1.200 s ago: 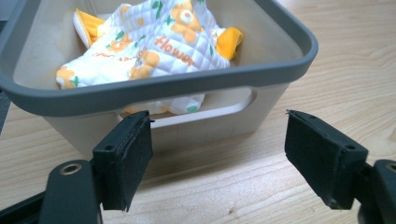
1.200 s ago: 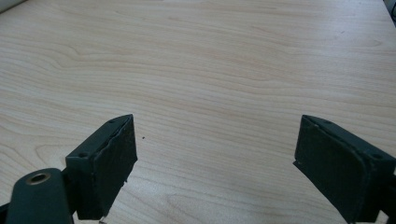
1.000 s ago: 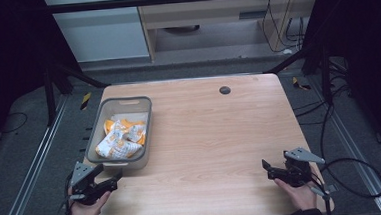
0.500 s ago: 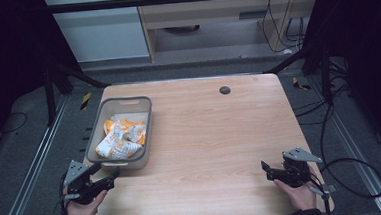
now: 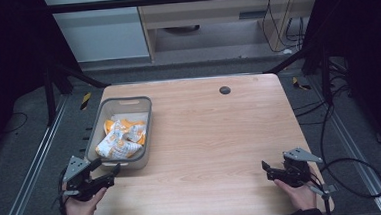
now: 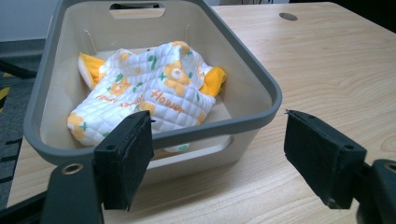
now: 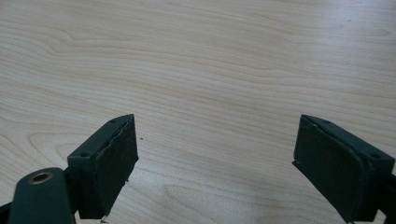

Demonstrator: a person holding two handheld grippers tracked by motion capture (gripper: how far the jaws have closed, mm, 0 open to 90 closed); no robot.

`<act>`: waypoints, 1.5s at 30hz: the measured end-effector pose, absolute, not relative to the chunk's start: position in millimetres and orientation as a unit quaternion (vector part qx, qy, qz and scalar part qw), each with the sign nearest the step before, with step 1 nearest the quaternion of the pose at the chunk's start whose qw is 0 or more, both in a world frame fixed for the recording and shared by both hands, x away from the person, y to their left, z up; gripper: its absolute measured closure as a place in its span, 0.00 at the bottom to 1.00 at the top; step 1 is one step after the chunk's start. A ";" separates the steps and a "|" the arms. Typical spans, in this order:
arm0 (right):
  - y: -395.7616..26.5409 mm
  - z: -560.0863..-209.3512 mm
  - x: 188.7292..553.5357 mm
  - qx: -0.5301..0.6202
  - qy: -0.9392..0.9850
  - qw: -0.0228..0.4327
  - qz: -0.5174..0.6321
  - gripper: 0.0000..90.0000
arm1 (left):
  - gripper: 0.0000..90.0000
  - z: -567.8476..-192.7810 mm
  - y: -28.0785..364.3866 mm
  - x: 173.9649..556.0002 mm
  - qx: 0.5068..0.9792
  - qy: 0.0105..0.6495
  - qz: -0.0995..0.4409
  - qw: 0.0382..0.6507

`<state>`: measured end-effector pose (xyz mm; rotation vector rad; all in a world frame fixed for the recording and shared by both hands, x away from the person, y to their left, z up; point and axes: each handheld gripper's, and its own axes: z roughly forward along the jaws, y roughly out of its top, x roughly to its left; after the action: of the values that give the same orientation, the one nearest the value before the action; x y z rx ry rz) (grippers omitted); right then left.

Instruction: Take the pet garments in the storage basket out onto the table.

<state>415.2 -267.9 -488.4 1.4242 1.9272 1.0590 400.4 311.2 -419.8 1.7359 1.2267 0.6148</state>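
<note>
while the left gripper (image 6: 219,163) hovers with jaws wide apart and empty just before the grey plastic basket (image 6: 261,88), a crumpled white quilted cloth with orange flowers (image 6: 149,93) lies inside; right gripper (image 7: 217,163) gapes empty over the wooden worktop (image 7: 210,70)

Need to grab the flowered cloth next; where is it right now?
The flowered cloth lies bunched inside the grey bin at the table's left side in the high view, just ahead of the open left gripper.

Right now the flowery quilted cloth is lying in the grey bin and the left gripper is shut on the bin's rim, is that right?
Not quite. The cloth does lie in the grey bin, but the left gripper is open, its jaws spread wide and short of the rim, as the left gripper view shows.
</note>
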 end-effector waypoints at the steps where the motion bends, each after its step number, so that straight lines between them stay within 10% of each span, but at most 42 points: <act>1: -267.9 -488.4 415.3 0.525 0.711 0.258 0.391 0.15 | 0.26 -419.0 310.8 400.6 0.701 0.496 0.248 0.449; 45: -263.0 -488.1 414.7 0.510 0.720 0.260 0.392 0.16 | 0.25 -373.2 306.3 441.8 0.713 0.480 0.256 0.443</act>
<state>414.7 -263.0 -488.1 1.3815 1.9496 1.0616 441.8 306.3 -373.2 1.7671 1.1900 0.6346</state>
